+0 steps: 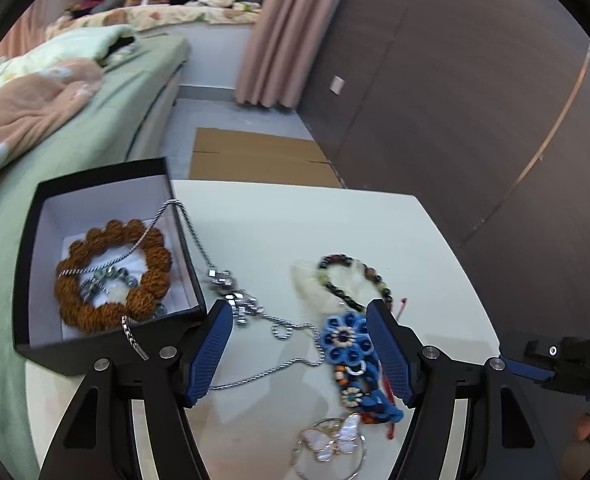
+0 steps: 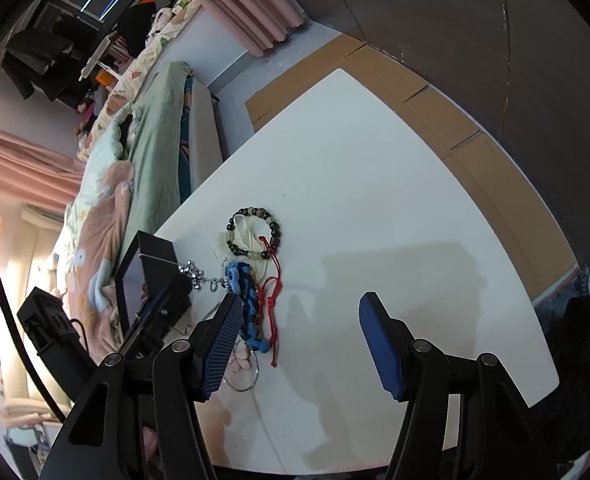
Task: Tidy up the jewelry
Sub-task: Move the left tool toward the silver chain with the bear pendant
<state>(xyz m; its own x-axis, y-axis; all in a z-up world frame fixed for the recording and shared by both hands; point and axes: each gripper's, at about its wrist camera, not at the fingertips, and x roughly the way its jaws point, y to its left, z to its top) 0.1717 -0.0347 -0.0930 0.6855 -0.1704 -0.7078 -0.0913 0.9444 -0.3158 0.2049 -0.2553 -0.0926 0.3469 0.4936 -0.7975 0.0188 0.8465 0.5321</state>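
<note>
The white table (image 1: pixel 295 224) holds the jewelry. The black box (image 1: pixel 107 276) sits at nine o'clock, with a brown bead bracelet (image 1: pixel 113 276) inside. A silver chain (image 1: pixel 199 248) hangs over the box's wall, half in and half out. It runs from ten o'clock down to four o'clock, right between the spread fingers of the left gripper (image 1: pixel 299 352), which pinch nothing. The right gripper (image 2: pixel 299 344) is spread and empty too, and farther away. The blue flower piece (image 1: pixel 349 340) lies beside the left gripper's three o'clock finger.
</note>
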